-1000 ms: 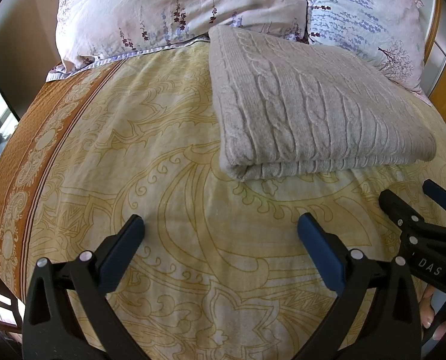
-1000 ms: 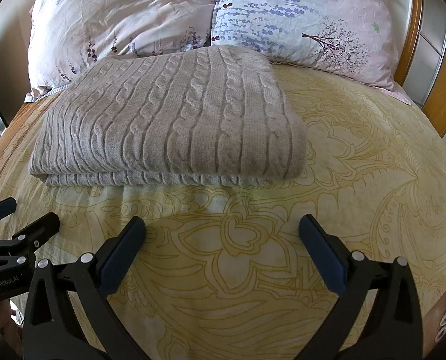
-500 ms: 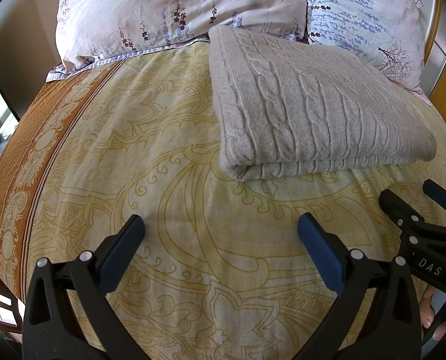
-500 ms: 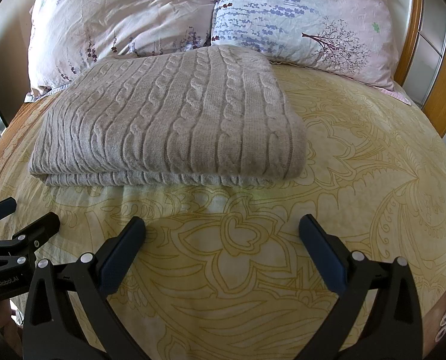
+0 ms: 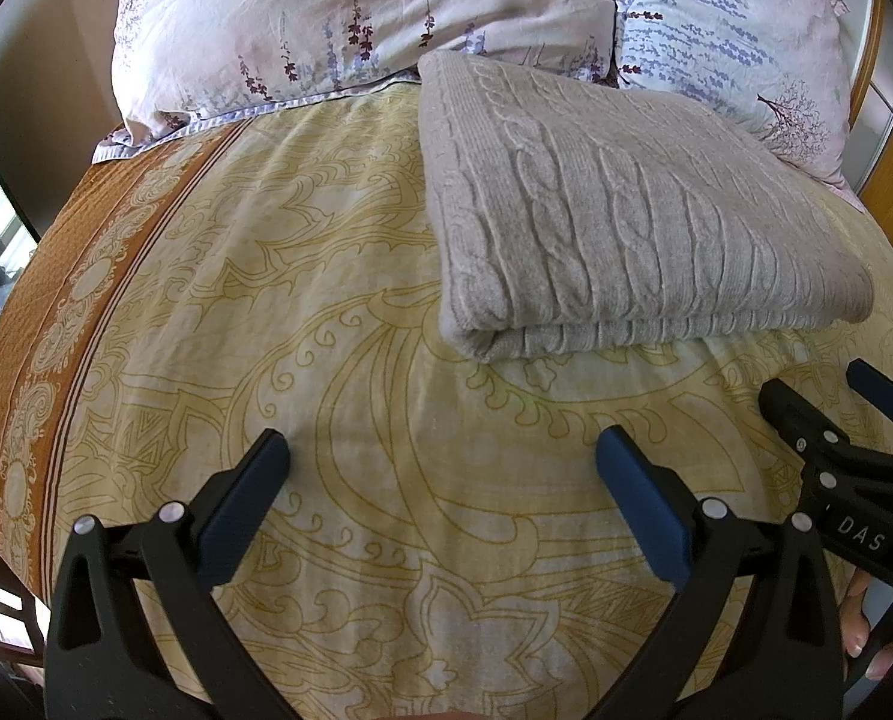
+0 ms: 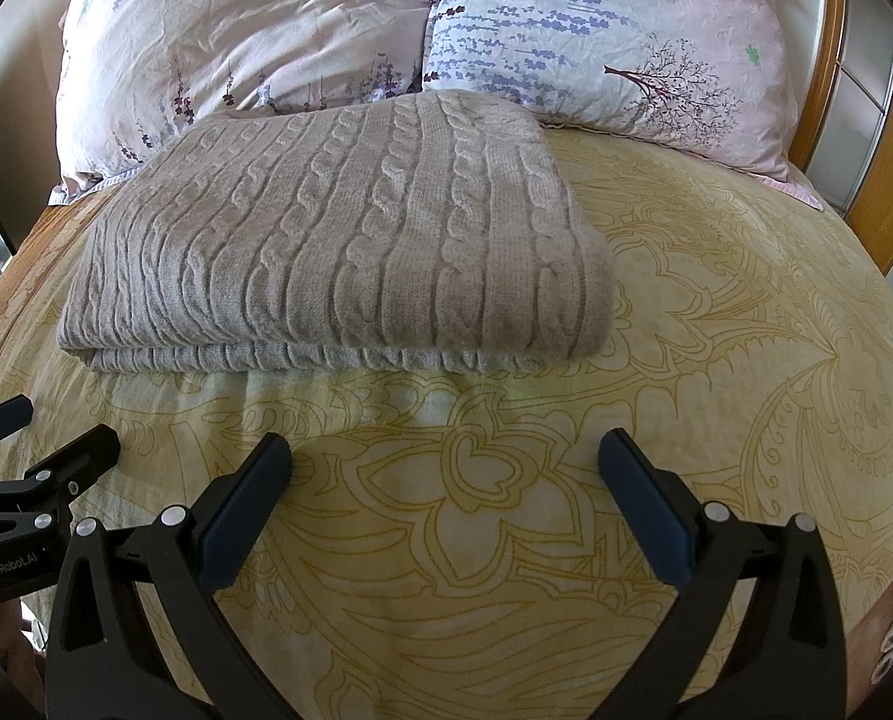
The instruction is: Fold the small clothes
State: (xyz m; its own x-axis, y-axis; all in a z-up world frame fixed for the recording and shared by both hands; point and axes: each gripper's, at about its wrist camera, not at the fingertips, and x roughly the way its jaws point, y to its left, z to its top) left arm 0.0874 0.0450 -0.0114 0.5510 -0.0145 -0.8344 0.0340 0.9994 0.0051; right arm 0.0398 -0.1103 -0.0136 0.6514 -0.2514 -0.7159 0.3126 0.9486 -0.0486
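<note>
A grey cable-knit sweater (image 5: 614, 222) lies folded into a flat rectangle on the yellow patterned bedspread (image 5: 338, 396), its far end against the pillows. The right wrist view shows the same sweater (image 6: 350, 252) from the front, folded edge toward me. My left gripper (image 5: 440, 456) hangs open over bare bedspread, short of the sweater's near left corner. My right gripper (image 6: 443, 456) is open too, in front of the sweater's near edge, holding nothing. Each view shows the other gripper at its side: the right gripper (image 5: 830, 396) and the left gripper (image 6: 56, 432).
Two floral pillows (image 6: 242, 42) (image 6: 614, 36) rest at the head of the bed. A wooden headboard (image 6: 884, 180) runs along the right. An orange border (image 5: 32, 372) marks the bedspread's left side. A person's fingers (image 5: 860, 618) show at the lower right.
</note>
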